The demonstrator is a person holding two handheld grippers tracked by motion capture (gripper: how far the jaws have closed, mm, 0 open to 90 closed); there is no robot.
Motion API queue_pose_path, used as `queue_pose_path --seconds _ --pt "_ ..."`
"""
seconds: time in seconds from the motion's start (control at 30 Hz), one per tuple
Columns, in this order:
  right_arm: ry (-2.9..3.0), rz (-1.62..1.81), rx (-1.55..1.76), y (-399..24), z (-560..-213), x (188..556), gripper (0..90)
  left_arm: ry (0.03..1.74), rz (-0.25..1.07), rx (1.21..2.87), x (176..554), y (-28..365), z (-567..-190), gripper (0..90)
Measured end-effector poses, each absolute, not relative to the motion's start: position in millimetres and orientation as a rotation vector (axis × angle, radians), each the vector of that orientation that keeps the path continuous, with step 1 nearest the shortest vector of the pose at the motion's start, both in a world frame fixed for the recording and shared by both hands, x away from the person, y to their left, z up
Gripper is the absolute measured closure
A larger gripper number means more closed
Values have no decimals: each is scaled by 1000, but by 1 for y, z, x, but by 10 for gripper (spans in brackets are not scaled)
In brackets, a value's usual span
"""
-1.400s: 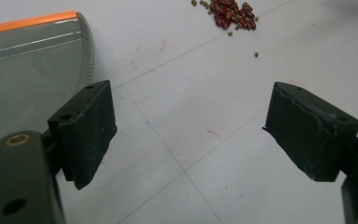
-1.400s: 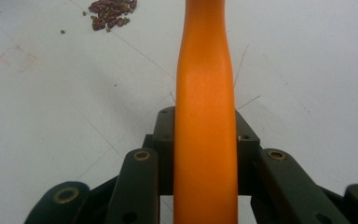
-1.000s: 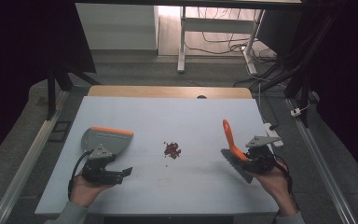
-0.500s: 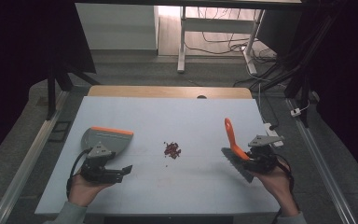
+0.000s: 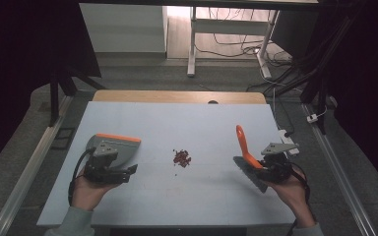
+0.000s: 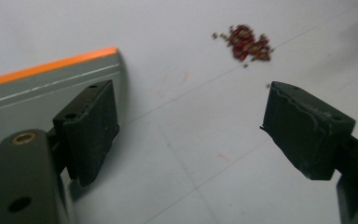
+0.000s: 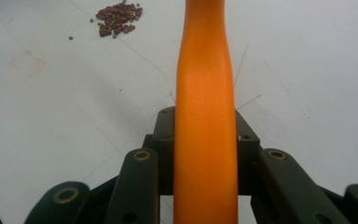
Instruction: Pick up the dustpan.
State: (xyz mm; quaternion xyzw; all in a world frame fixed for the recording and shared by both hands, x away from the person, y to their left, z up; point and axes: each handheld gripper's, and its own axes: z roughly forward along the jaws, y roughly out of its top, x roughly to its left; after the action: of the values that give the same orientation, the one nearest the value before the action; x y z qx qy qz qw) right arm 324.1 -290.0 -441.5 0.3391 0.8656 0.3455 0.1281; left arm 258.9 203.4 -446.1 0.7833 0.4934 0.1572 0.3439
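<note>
At the middle of the high view, a small heap of dark red beans (image 5: 181, 158) lies on the pale blue-grey tabletop (image 5: 177, 123), well apart from both of our tools. We judge the work in hand to be sweeping that heap into the pan.

At the lower right of that view our right gripper (image 5: 270, 169) is clamped on the curved orange plastic handle of a hand brush (image 5: 243, 145), whose grey bristle head rests low beside the gripper. In the right gripper view the handle runs straight up the centre of the frame, with the jaws pressed against both of its sides.

At the lower left of the high view our left gripper (image 5: 109, 172) sits just beside the flat grey plastic dustpan with an orange front lip (image 5: 113, 147). In the left gripper view its jaws stand wide apart with nothing between them; the pan lies at the left edge, behind the left jaw, and the beans lie at the upper right.

The risks we see:
- The pan is not gripped, so a brush stroke could shove it away, letting the beans slide past the lip.
- A fast or steep sweep could scatter these loose, round beans across the smooth surface.
- The brush is held at the handle's base; pressing hard might twist it in the jaws.
</note>
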Motion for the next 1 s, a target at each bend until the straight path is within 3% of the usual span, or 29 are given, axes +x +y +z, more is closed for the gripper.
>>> queue_pose_path --seconds 0.37,0.77,1.0 --pt "2500 990 1005 -292 -442 324 708 1426 446 2022 261 241 -448 191" --pt "2493 968 1015 -294 -443 324 708 1525 412 2018 261 264 -456 187" --pt "2491 962 1021 -293 -444 325 708 1560 330 2039 261 273 -465 183"
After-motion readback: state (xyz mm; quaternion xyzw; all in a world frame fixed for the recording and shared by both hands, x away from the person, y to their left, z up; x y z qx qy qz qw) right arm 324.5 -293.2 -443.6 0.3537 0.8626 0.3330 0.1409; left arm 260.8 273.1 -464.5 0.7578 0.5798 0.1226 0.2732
